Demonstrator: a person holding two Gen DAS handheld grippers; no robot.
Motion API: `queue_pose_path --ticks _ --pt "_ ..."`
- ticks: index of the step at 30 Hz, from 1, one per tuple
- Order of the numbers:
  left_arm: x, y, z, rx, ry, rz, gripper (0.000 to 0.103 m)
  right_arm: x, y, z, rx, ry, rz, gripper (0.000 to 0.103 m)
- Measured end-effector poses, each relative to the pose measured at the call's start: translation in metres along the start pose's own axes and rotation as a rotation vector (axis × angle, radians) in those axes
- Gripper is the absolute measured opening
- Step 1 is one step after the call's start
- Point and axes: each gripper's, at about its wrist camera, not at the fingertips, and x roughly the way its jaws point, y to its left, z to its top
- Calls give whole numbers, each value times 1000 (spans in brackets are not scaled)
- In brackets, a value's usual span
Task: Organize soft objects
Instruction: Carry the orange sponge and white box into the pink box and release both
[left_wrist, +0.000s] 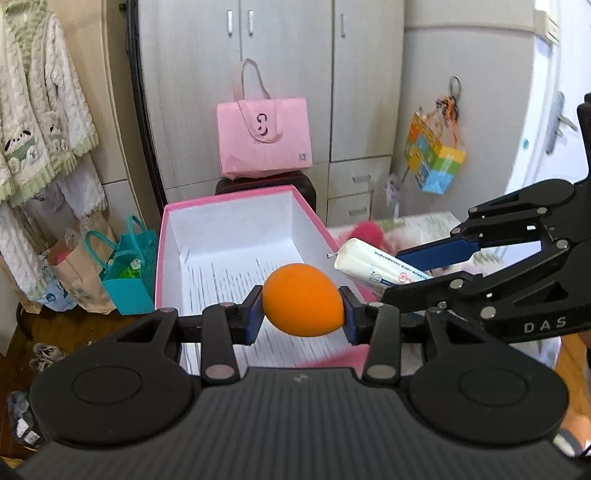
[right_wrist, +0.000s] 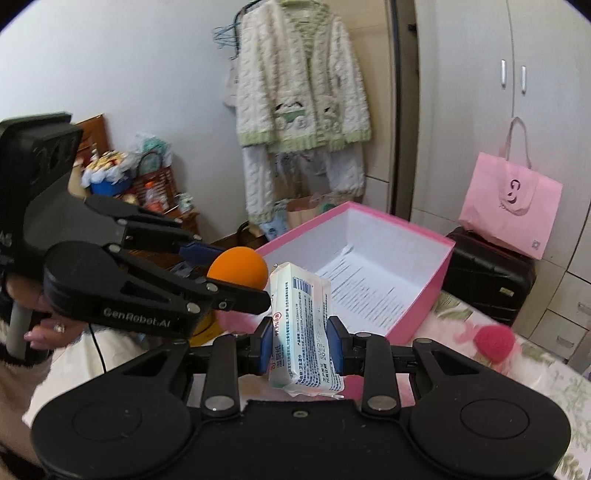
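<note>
A smooth, egg-shaped orange foam ball (left_wrist: 303, 300) sits pinched between the blue-padded fingers of the left gripper (left_wrist: 303, 314), held in the air over the near end of an open pink cardboard box (left_wrist: 164, 236). The box is rectangular, white inside, with a sheet of printed paper (left_wrist: 229, 284) lying flat on its bottom. The right gripper (right_wrist: 300, 341) clamps a soft white plastic pack of wet wipes (right_wrist: 304, 332), upright and slightly crumpled where the fingers press its sides, just short of the box's near wall and beside the ball. The box rests on a bed covered in a pale floral cloth (right_wrist: 554, 384), where a fuzzy red knitted ball (right_wrist: 493, 341) lies close to the box's right corner. Behind stand grey wood-grain wardrobe doors (left_wrist: 280, 74), a pink paper tote bag (left_wrist: 264, 142) on a black suitcase (right_wrist: 487, 273), and a cream cable-knit cardigan (right_wrist: 301, 85) on a hanger. The box interior is otherwise free.
</note>
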Motion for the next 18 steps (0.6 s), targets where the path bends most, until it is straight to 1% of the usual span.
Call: queue_pose_path --ticks 3,5,7,9,13,18 --pt "22 15 13 -34 -10 7 41 24 -21 19 12 20 -10 35" --pt "40 26 21 -53 -17 25 41 43 -39 29 40 36 -5 35" --pt "62 38 29 -77 -8 39 41 65 -55 37 62 57 4 35" --pt "86 49 36 -109 23 46 41 86 -69 45 79 87 19 35" --pt "133 65 42 -147 80 88 41 127 -91 56 106 148 -15 35" --pt "173 79 38 -201 152 116 41 166 -111 55 127 209 -48 35"
